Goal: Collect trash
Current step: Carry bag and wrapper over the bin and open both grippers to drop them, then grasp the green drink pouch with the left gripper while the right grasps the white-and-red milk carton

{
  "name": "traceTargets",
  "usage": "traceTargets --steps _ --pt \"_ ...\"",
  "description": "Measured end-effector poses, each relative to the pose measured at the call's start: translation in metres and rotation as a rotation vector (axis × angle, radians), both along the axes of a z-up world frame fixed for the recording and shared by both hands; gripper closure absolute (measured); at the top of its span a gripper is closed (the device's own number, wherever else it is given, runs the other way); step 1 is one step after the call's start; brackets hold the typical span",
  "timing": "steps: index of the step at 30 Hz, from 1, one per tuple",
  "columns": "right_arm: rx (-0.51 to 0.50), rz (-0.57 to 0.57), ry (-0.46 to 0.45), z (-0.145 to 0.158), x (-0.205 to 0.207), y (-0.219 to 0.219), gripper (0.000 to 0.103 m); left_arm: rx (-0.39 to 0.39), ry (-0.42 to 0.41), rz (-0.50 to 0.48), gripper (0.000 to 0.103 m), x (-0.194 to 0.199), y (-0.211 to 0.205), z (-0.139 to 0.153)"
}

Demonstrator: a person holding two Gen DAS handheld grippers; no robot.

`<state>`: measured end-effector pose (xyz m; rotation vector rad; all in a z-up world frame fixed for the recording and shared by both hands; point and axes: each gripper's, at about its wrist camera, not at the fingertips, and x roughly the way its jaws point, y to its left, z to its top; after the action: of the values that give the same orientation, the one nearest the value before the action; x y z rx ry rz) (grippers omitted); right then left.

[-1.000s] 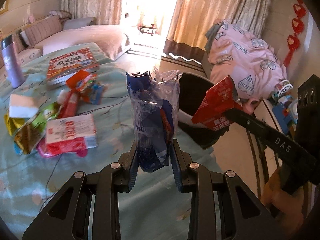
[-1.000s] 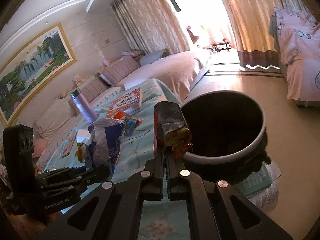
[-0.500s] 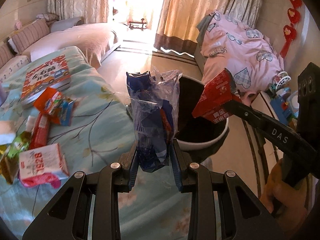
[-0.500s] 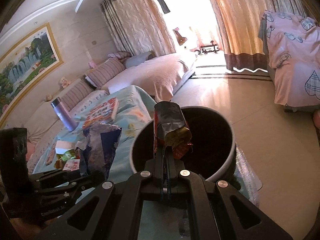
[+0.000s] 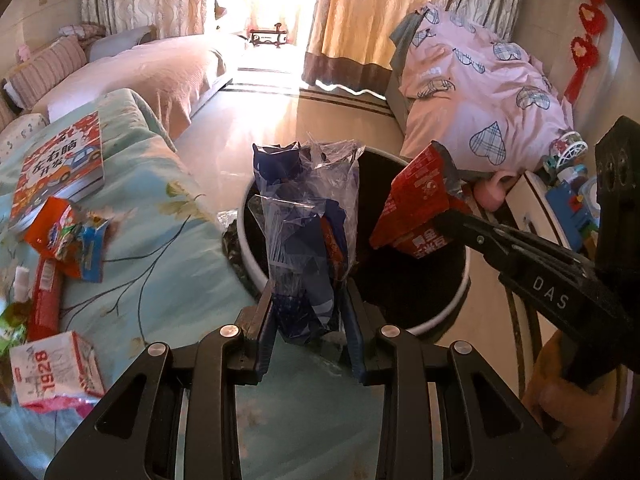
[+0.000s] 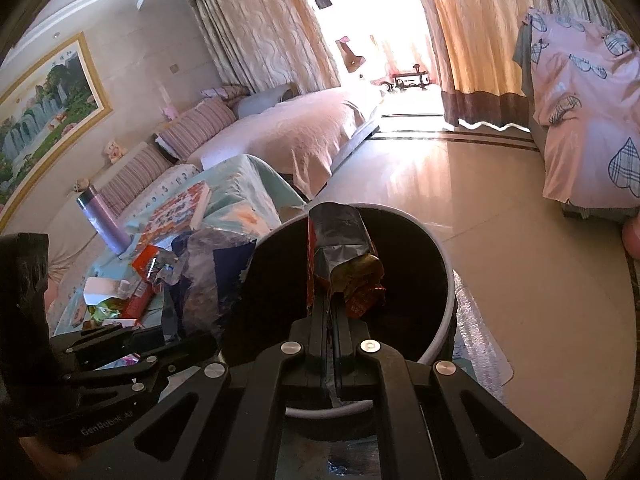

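Left gripper pinching a blue-and-clear wrapper. Right gripper pressed onto a red foil packet, above the bin.

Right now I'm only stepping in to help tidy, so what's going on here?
A person is collecting trash with two handheld grippers. The left gripper is shut on a blue-and-clear plastic wrapper, the right gripper on a red foil-lined packet. Both hang over the open dark bin. More wrappers lie on the table.
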<state>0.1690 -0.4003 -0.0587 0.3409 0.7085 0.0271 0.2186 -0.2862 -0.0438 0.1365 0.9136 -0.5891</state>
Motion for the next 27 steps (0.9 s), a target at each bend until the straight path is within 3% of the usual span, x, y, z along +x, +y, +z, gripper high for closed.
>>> traceTargets --steps 4,6,8,10,15,17,23,27 --pt "0.001 0.002 0.018 -0.004 0.005 -0.003 0.095 0.002 0.000 -0.005 0.066 0.002 -0.003 -0.001" --pt "0.012 0.002 0.025 -0.006 0.006 -0.006 0.092 0.002 0.007 0.000 0.053 0.003 -0.002 -0.002" --pt "0.020 -0.005 0.029 -0.007 0.005 -0.008 0.064 -0.001 0.005 0.010 0.045 0.002 0.001 -0.002" --pt "0.028 -0.009 0.021 -0.006 0.002 -0.009 0.056 -0.010 0.007 0.012 0.045 0.001 0.004 -0.001" --pt "0.046 -0.020 -0.001 0.000 -0.008 -0.010 0.048 -0.029 0.012 0.019 0.044 -0.006 0.016 0.000" --pt "0.047 -0.024 -0.013 0.003 -0.011 -0.009 0.034 -0.036 0.014 0.026 0.042 -0.010 0.022 0.000" --pt "0.056 -0.020 -0.044 0.009 -0.022 0.007 0.013 -0.061 0.025 0.067 0.039 -0.025 0.051 -0.002" --pt "0.070 -0.002 -0.053 0.009 -0.029 0.026 0.009 -0.069 0.014 0.102 0.039 -0.037 0.078 -0.001"
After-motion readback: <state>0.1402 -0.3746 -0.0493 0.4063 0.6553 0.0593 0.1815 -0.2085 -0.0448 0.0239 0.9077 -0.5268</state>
